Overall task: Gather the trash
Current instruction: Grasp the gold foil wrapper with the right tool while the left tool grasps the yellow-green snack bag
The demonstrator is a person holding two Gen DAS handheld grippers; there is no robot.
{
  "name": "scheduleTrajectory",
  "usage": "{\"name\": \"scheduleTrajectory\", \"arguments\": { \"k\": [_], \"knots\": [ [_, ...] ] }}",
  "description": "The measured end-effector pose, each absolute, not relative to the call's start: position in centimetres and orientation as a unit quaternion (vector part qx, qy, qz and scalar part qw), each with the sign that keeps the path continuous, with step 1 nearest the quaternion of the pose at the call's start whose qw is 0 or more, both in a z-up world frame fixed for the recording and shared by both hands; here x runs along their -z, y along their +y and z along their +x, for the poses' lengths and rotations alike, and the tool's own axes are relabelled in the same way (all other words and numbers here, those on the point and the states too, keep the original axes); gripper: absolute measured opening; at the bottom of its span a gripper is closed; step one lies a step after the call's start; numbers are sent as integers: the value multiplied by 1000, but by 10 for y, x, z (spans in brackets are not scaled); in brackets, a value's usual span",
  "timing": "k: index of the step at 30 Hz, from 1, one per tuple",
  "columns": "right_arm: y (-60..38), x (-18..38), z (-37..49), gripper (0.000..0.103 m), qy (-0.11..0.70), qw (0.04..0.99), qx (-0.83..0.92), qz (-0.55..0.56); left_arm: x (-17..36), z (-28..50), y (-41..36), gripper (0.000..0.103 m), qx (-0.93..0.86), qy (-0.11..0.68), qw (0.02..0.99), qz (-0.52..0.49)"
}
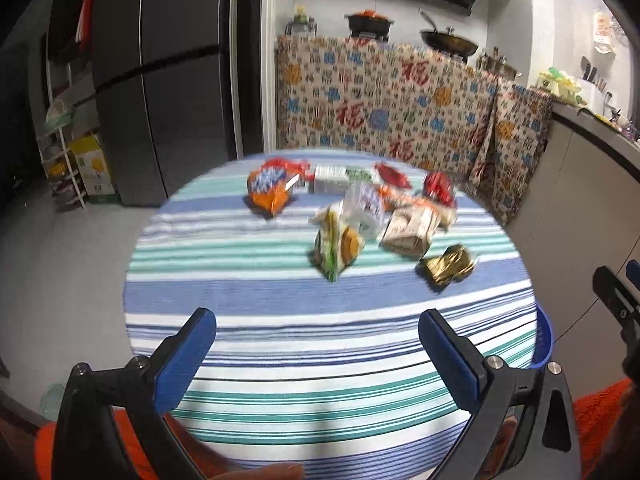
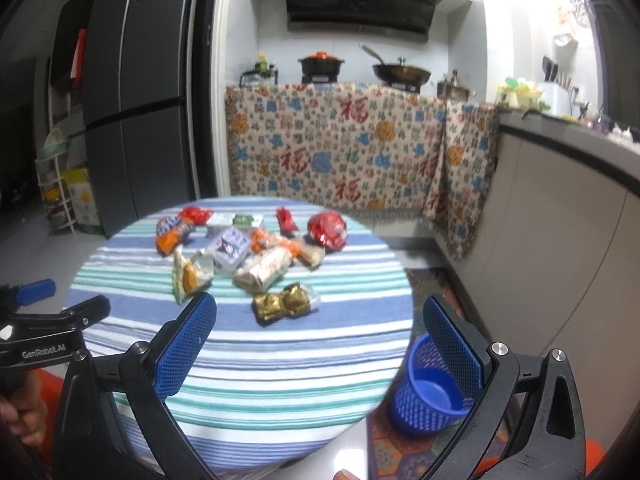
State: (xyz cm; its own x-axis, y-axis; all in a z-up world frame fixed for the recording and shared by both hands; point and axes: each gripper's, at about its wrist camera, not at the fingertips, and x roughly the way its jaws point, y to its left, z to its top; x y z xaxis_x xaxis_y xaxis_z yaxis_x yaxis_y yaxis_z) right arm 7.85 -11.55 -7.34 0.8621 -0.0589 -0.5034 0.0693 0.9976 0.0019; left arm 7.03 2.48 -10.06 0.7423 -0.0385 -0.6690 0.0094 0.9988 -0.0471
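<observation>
Both the left gripper (image 1: 318, 344) and right gripper (image 2: 320, 330) hover with fingers spread wide, holding nothing. Beyond them, crumpled snack wrappers (image 2: 256, 256) lie clustered on the round striped tablecloth (image 2: 248, 368). The blue mesh wastebasket (image 2: 424, 392) stands on the floor beside it; slippery foil may slide away, or drops miss it.

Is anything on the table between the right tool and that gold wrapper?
Nothing visible: only bare striped cloth lies between the open right tool and the gold wrapper, the nearest piece of the pile.
</observation>
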Motion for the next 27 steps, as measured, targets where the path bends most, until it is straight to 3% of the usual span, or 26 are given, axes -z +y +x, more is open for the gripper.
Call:
{"name": "scheduleTrajectory", "arguments": {
  "k": [15,27],
  "knots": [
    [-121,158,177,103,363,929,-60,35,174,153,22,103,31,440,897,9],
    [-89,207,249,103,429,898,-82,-55,206,203,23,103,17,469,882,26]
  ]
}}
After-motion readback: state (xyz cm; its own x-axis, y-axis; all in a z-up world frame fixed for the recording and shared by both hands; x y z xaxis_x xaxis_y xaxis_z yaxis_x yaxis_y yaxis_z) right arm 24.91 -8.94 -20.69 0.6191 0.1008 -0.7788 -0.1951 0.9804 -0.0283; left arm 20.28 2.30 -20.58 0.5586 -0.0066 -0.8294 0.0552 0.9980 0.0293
